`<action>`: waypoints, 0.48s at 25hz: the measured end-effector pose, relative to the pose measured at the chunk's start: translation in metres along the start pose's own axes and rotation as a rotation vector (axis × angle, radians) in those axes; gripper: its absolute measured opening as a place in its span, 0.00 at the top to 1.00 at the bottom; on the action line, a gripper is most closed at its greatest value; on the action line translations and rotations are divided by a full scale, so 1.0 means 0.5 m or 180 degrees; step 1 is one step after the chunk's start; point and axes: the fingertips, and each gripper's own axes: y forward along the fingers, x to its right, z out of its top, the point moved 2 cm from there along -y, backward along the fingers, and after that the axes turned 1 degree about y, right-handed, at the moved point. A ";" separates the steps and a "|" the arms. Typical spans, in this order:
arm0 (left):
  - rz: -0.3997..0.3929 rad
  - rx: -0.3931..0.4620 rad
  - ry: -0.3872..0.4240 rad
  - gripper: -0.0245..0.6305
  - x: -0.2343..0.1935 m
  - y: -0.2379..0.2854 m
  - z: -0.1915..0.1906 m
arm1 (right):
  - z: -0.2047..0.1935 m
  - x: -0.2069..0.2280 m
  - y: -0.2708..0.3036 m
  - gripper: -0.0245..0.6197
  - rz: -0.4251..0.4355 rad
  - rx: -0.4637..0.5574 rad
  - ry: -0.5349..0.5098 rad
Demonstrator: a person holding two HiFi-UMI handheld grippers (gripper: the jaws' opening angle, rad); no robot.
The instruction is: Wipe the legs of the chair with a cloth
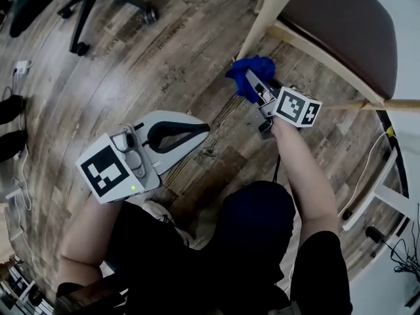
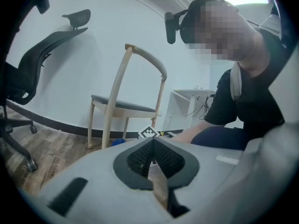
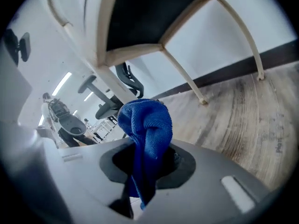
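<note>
Cloth [image 1: 247, 72]: deep blue, looped weave, bunched into a rounded wad. It lies at upper centre of the head view, at the foot of a pale wooden leg [image 1: 264, 17] of the chair [image 1: 341, 25]; whether they touch cannot be told. The right gripper [image 1: 256, 87] has its fingers clamped on the cloth, with one fold standing above them and a tail hanging between. At lower left, the left gripper [image 1: 200, 130] has its fingers closed tip to tip, empty, above the plank floor [image 1: 164, 64].

The left gripper's [image 2: 153, 141] jaws meet, empty, facing a wooden chair [image 2: 122, 108]; what looks like a blue cloth [image 2: 117, 142] shows beside its front leg.
</note>
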 end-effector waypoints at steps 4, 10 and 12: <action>-0.0100 0.0105 0.0025 0.96 0.014 0.019 0.018 | 0.087 -0.117 -0.057 0.83 0.0202 0.0298 -0.0312; -0.0161 0.0214 0.0077 0.96 0.024 0.030 0.037 | 0.169 -0.252 -0.086 0.83 0.0482 0.0433 -0.0508; -0.0177 0.0195 0.0090 0.96 0.024 0.037 0.035 | 0.204 -0.257 -0.096 0.83 0.0417 0.0480 -0.0518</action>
